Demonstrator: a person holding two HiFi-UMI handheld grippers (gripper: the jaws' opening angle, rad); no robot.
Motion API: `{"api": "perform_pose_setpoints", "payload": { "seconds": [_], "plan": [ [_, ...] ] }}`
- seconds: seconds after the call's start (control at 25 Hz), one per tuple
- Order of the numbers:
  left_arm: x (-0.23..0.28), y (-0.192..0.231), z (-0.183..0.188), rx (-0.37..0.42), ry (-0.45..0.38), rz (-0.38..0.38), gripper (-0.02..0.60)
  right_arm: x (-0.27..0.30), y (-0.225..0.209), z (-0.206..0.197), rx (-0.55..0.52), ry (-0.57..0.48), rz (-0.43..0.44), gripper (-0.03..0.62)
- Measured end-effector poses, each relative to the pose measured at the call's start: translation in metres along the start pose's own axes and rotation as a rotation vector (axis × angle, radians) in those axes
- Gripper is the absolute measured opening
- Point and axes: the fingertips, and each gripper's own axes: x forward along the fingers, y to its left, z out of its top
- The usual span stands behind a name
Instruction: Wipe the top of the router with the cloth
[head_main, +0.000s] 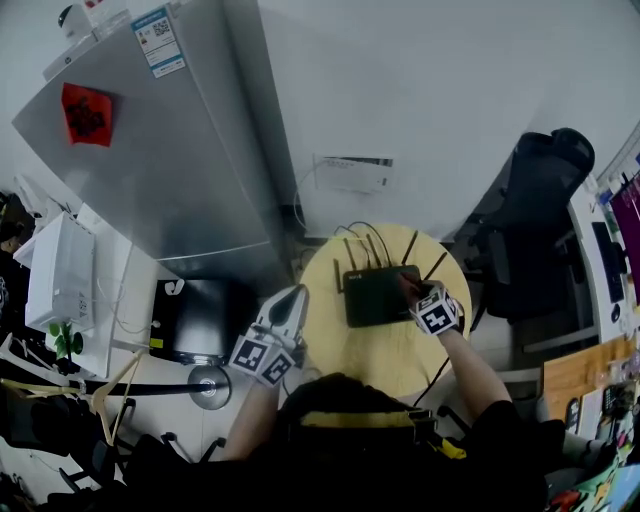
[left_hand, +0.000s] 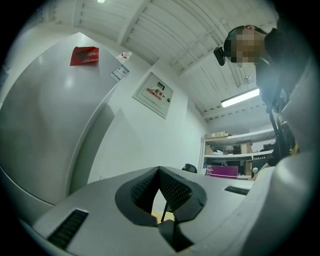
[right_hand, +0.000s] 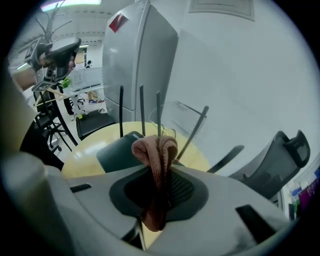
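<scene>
**Cloth (right_hand: 155, 150) held over the router (head_main: 378, 296)**

The right gripper (right_hand: 159, 167) has its fingers closed on the pink cloth. It sits at the black router's right edge, centre-right in the head view, on the round desk (head_main: 350, 350). The left gripper (left_hand: 161, 192), fingers together and empty, is at the desk's left rim.

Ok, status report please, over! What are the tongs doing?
Right tongs shut on pink cloth, over the router's right end. Left tongs shut, empty, at the table's left edge. Antennas stick up along the router's back.
</scene>
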Motion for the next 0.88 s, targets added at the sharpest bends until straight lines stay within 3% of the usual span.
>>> {"api": "perform_pose_setpoints", "payload": {
  "seconds": [0.28, 0.56, 0.88],
  "plan": [
    [-0.013, 0.013, 0.011, 0.029, -0.013, 0.049, -0.005, 0.012, 0.026, 0.042, -0.119, -0.051, 0.053, 0.06],
    [-0.043, 0.028, -0.003, 0.052, 0.042, 0.129, -0.005, 0.037, 0.058, 0.08, -0.438, 0.012, 0.085, 0.06],
    [-0.072, 0.047, 0.005, 0.068, 0.029, 0.231, -0.005, 0.081, 0.083, 0.125, -0.768, 0.094, 0.027, 0.06]
  ]
}}
